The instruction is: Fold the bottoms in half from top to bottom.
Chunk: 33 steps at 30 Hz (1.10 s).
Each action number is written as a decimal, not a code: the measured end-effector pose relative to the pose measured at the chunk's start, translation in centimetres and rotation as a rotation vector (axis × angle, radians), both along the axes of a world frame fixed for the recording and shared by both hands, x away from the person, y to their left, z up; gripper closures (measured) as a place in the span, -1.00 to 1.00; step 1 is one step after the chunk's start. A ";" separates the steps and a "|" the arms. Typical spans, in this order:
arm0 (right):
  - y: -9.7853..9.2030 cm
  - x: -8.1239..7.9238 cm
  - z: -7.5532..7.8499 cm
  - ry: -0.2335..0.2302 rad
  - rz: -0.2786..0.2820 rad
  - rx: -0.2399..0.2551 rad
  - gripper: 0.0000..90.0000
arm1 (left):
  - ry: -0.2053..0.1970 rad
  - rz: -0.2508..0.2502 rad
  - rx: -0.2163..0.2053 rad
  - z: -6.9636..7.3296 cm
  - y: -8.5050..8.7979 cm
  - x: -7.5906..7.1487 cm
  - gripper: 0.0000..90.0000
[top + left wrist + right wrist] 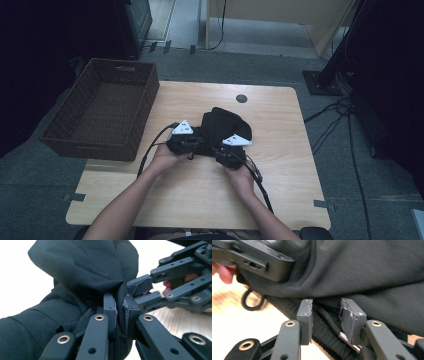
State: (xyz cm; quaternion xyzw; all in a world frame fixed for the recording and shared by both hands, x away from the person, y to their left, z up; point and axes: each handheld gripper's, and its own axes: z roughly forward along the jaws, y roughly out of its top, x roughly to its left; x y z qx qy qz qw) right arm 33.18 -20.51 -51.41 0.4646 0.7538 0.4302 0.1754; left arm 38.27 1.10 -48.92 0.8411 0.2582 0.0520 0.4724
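Black garment [225, 125] bunched right of the basket [100, 107]: left gripper [120, 312] clamped on a fold, right gripper [327, 320] jaws apart astride its ribbed hem.

The worktop [280, 165] is a light wooden board with rounded corners, its grain running across. A small round dark disc [241, 98] sits in its surface near the far edge. A black garment [223, 125] lies bunched in a heap on the middle of the worktop, well clear of the edges. At the left end a dark brown wicker basket [102, 107] rests on the worktop's far left corner and hangs out past its left edge. The worktop stands on a grey carpeted floor [45, 175], where strips of tape [75, 197] mark spots beside the near corners and black cables [330, 120] trail at the right.
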 end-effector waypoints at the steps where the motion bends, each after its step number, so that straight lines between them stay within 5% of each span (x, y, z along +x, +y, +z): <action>1: -0.1 -0.1 0.3 0.007 0.002 0.009 0.40 | 0.011 0.010 -0.003 0.0 0.0 0.0 0.86; 8: -2.0 0.7 3.4 -0.004 -0.006 0.047 0.51 | 0.103 0.055 -0.028 0.2 0.0 0.3 0.86; 11: -2.3 1.7 4.4 0.027 0.006 0.034 0.50 | 0.127 0.061 -0.016 0.4 -0.1 0.4 0.85; 18: -2.5 3.1 6.0 0.018 0.006 0.036 0.47 | 0.133 0.059 0.007 0.7 -0.3 0.4 0.84; 26: 0.5 5.7 8.3 0.024 0.056 0.016 0.63 | 0.139 0.066 0.017 0.8 -0.5 0.5 0.85; 30: 2.7 7.5 8.4 0.068 0.077 0.035 0.61 | 0.137 0.067 0.012 0.8 -0.5 0.4 0.85; 33: 4.5 8.7 7.3 0.095 0.089 -0.045 0.63 | 0.136 0.065 0.010 0.8 -0.4 0.4 0.84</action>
